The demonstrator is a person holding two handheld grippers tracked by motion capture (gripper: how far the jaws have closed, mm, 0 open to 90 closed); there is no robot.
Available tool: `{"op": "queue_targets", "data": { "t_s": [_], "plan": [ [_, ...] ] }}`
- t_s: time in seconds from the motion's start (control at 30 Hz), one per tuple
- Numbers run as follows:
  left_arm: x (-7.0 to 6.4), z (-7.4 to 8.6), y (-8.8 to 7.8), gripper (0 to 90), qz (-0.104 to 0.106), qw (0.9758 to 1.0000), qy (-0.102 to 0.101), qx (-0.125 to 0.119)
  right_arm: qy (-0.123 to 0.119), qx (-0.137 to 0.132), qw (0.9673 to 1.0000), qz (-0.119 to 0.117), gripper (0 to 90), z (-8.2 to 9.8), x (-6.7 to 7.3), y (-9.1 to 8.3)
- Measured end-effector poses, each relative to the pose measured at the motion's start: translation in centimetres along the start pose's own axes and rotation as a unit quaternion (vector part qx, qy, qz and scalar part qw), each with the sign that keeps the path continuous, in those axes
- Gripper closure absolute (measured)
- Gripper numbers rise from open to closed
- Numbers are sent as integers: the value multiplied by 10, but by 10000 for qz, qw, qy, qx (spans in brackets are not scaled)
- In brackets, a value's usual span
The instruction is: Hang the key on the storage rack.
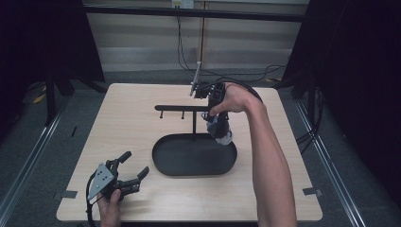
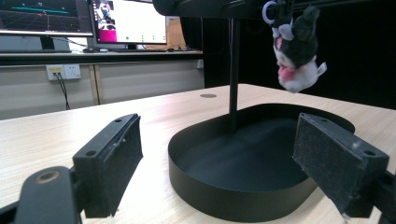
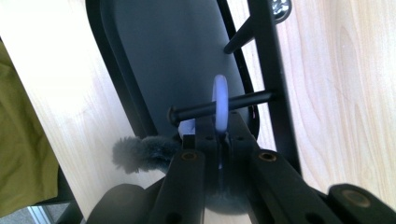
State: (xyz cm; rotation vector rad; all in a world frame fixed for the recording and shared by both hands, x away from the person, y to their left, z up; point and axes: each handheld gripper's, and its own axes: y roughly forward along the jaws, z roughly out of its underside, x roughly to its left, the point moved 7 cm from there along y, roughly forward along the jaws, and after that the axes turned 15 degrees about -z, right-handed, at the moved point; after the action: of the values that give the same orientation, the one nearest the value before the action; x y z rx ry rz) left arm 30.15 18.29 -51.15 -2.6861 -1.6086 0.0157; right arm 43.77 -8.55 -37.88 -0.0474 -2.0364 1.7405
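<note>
While clamped, right tool (image 3: 223,140) pinching white ring (image 3: 220,100)

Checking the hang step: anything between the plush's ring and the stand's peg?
Nothing visible. In the right gripper view the right gripper is shut on the white ring, and the ring already sits around the peg, clear of the crossbar. The plush hangs free above the tray; the left gripper rests open, well aside.
</note>
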Motion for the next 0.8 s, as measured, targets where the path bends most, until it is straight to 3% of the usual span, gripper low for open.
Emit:
{"op": "queue_targets", "data": {
  "t_s": [0.13, 0.3, 0.53, 0.8],
  "plan": [
    [0, 0, 0, 153, 7, 10000, 14, 5, 35, 38, 10000, 5, 867, 2, -1, 4],
    [0, 0, 0, 153, 7, 10000, 12, 2, 16, -181, 9998, -125, 871, 4, -3, 9],
    [-1, 0, 0, 153, 17, 10000, -6, -5, 37, -182, 9998, -99, 868, 4, -1, 8],
    [0, 0, 0, 152, 12, 10000, 25, 1, 109, -484, 9987, -122, 815, 10, 3, 7]
  ]
}}
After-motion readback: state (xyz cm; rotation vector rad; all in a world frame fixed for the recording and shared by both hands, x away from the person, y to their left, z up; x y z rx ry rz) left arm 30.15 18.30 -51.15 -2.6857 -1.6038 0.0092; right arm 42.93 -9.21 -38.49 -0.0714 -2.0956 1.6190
